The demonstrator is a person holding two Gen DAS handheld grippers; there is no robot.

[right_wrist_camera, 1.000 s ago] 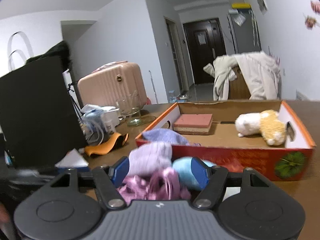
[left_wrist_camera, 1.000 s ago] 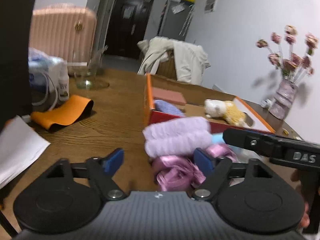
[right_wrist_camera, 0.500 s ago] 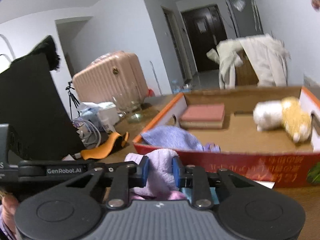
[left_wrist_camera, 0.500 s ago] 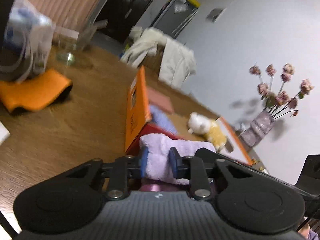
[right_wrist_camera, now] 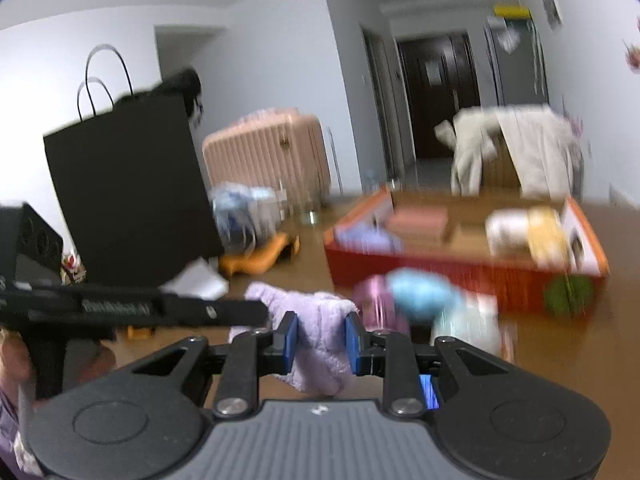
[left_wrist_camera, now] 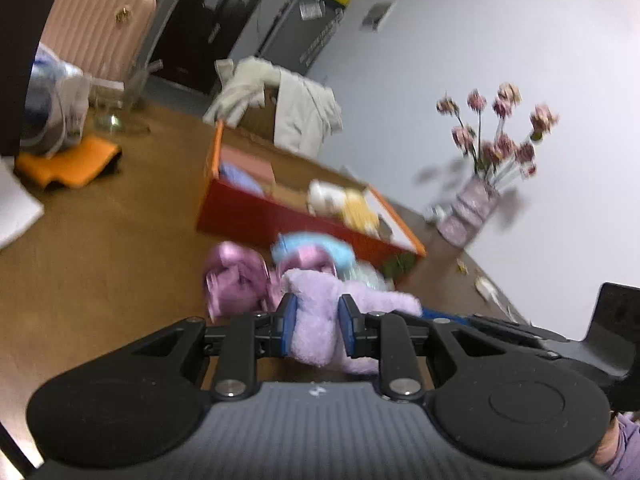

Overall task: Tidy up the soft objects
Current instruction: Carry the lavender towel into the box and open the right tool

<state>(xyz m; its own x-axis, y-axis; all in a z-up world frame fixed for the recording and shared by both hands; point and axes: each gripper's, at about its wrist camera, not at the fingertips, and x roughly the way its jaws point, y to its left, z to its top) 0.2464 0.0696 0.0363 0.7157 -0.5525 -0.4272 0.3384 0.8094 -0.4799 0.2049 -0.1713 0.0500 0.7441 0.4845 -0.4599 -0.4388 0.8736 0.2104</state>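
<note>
A: Now that both sets of jaws have just been closing, what do they have?

B: The left gripper and the right gripper are each clenched on the same lilac towel. A second ago both were wide apart over the pile; now the towel is off the table, stretched between them, clear of the pink bundle and the blue one.

A: Meaning?

B: I judge one item is picked out and ready to fold or carry to the box, which sits just behind the pile.

A: Count them.

B: One towel held. Two bundles on the table, maybe a paler third piece beside the blue; too blurred to say. In the box: one pink block, one lavender cloth, one white-and-yellow plush toy.
</note>
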